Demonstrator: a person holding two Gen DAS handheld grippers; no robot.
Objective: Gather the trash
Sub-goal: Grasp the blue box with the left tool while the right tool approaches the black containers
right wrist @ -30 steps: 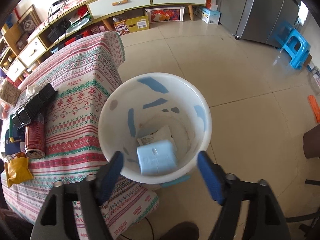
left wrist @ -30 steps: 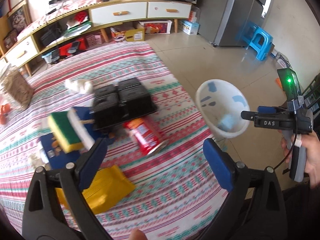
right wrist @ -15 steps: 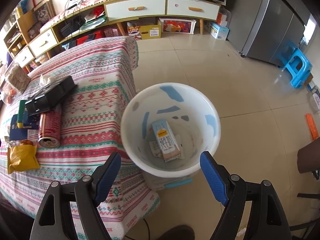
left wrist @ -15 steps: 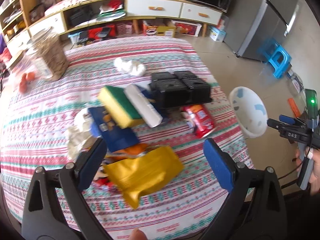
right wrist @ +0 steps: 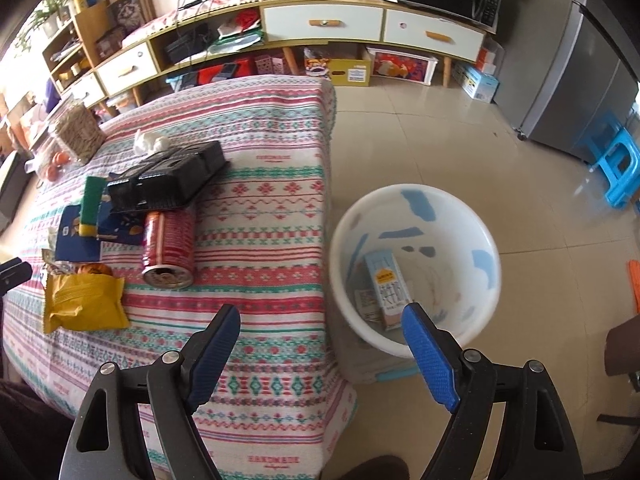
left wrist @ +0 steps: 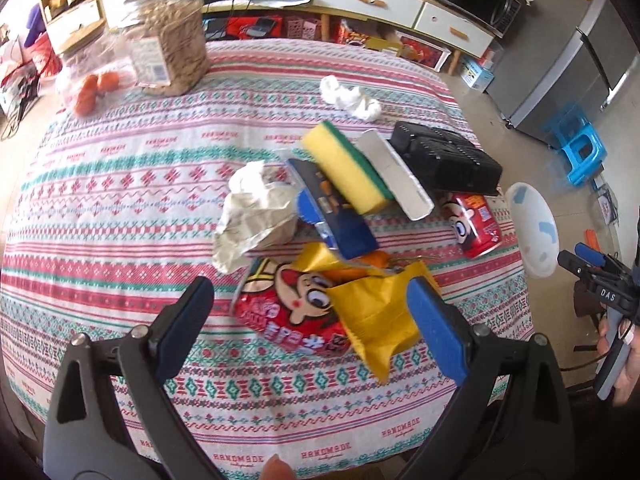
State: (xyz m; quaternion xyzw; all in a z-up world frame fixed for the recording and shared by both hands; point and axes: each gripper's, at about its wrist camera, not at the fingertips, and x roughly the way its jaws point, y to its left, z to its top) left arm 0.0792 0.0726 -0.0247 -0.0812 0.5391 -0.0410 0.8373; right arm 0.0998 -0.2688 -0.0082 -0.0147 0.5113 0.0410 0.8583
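My left gripper (left wrist: 310, 322) is open and empty over the table's near side, straddling a red cartoon snack bag (left wrist: 288, 304) and a yellow packet (left wrist: 376, 316). Crumpled paper (left wrist: 252, 210), a blue packet (left wrist: 332, 216), a red can (left wrist: 474, 224) and a white tissue wad (left wrist: 352, 98) lie further on. My right gripper (right wrist: 322, 360) is open and empty, above the table's right edge beside the white bin (right wrist: 416, 268), which stands on the floor and holds a light-blue milk carton (right wrist: 388, 284). The can (right wrist: 170, 248) and the yellow packet (right wrist: 82, 304) also show in the right wrist view.
A yellow-green sponge (left wrist: 346, 168), a white tray (left wrist: 394, 174) and a black crate (left wrist: 444, 162) sit mid-table. A cereal jar (left wrist: 168, 44) and oranges (left wrist: 94, 88) stand at the far left. A blue stool (right wrist: 618, 168), fridge (right wrist: 576, 80) and low cabinet (right wrist: 320, 24) ring the tiled floor.
My left gripper has swung left, away from the bin, to over the trash pile. My right gripper has pulled back and left from over the bin; the carton now lies inside it.
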